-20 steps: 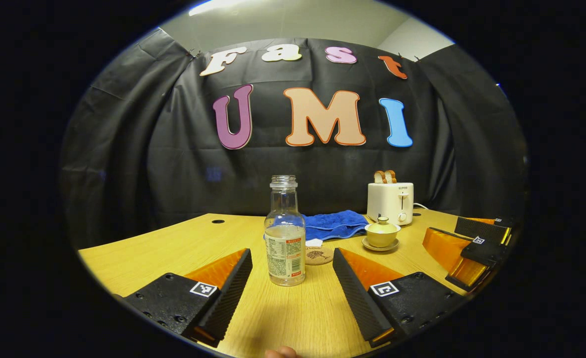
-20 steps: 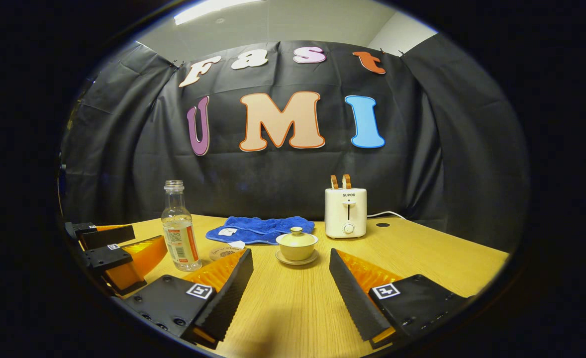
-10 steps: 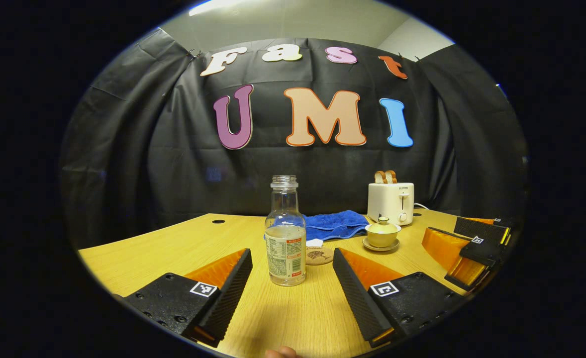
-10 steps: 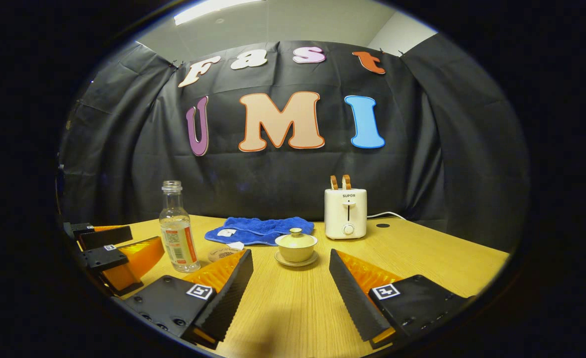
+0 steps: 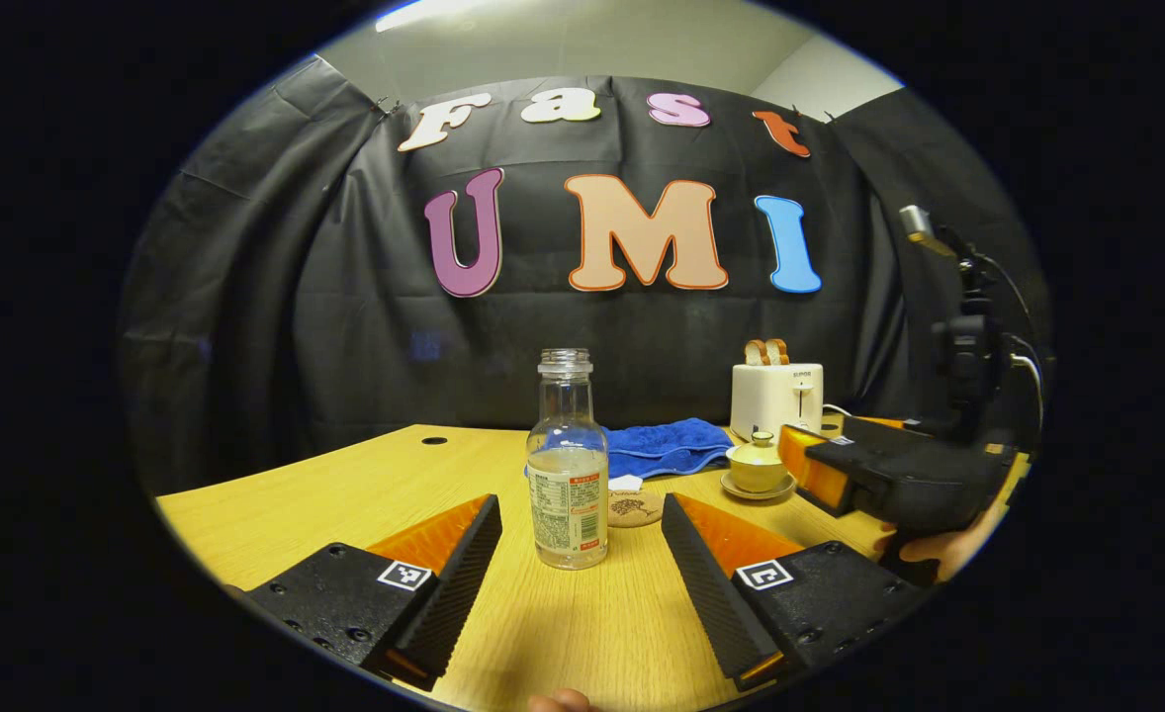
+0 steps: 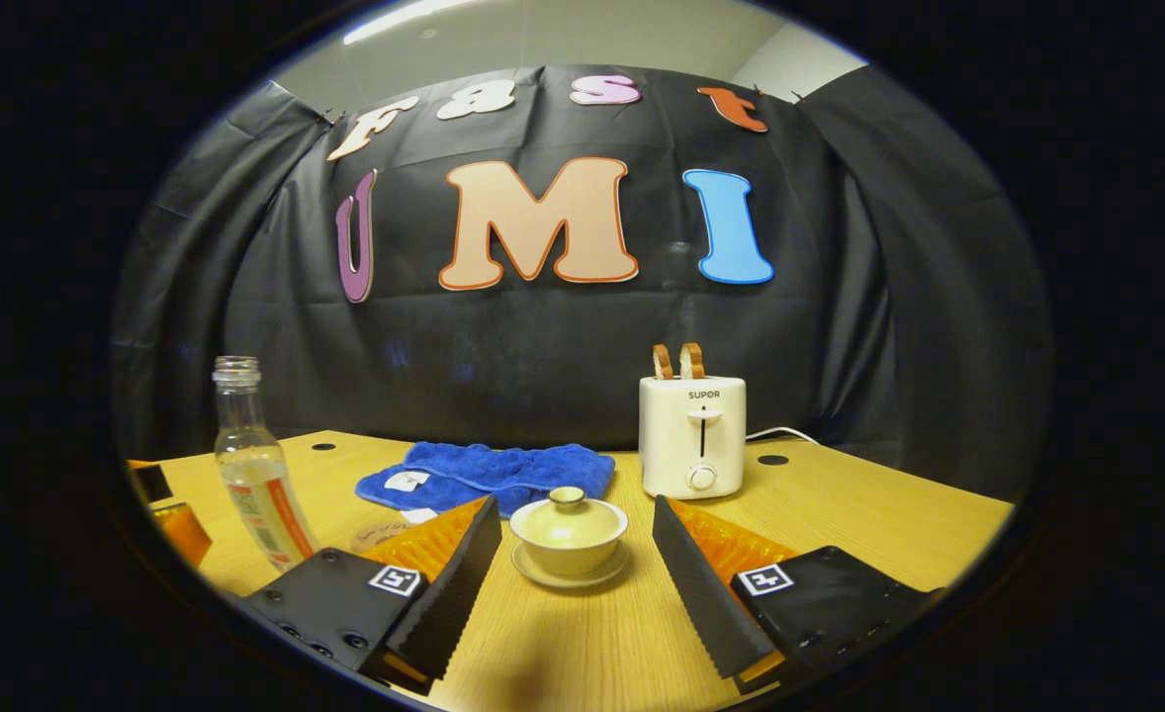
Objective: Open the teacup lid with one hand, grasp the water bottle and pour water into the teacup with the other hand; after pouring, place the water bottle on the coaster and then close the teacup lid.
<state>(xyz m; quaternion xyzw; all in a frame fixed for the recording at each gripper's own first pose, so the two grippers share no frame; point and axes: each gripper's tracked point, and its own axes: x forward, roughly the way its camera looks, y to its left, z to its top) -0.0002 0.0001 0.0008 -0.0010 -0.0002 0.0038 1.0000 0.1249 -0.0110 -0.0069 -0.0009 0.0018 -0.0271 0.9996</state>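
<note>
Your left gripper: fingers spread wide, empty, flanking the upright water bottle on the worktop. Your right gripper: fingers wide apart, empty, flanking the lidded teacup.

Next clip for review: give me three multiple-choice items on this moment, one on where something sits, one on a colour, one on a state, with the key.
1. Where does the teacup sit?
A. between the right hand-held gripper's open fingers
B. on the towel
C. on top of the toaster

2. What colour is the towel?
A. red
B. blue
C. white

3. How is the teacup lid?
A. lifted in a gripper
B. lying on the table
C. on the cup

Key: 1 A, in the right gripper view the cup stands on its saucer between the right hand-held gripper fingers, untouched. 2 B, blue cloth behind the cup. 3 C, the lid rests on the cup.
</note>
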